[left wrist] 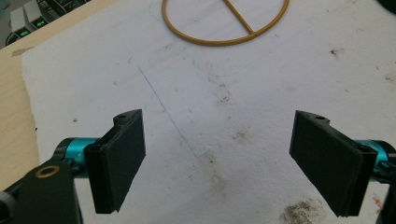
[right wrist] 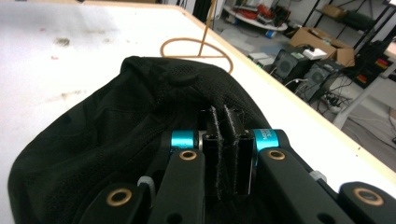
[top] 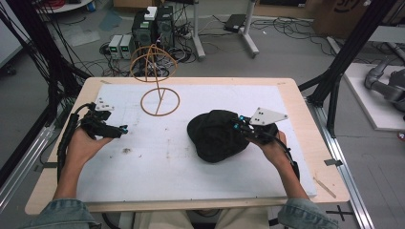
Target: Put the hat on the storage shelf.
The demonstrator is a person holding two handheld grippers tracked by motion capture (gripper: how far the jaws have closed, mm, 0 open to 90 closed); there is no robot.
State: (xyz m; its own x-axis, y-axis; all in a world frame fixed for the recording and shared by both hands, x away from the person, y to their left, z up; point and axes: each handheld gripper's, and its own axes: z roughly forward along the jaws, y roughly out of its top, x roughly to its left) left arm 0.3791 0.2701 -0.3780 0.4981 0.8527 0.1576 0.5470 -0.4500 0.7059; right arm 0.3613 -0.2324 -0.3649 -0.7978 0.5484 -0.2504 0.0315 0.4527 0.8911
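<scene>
right gripper jaws pinch the black cap's edge on the bench, left gripper jaws spread idle, so hanging it on the wire stand looks undone.

Left gripper is held low in the left hand, its fingers spread wide apart. Right gripper, in the right hand, has fingers pressed together, black fabric pinched between them.

A wooden table carries a stained white sheet, a black cap and a wire stand.
</scene>
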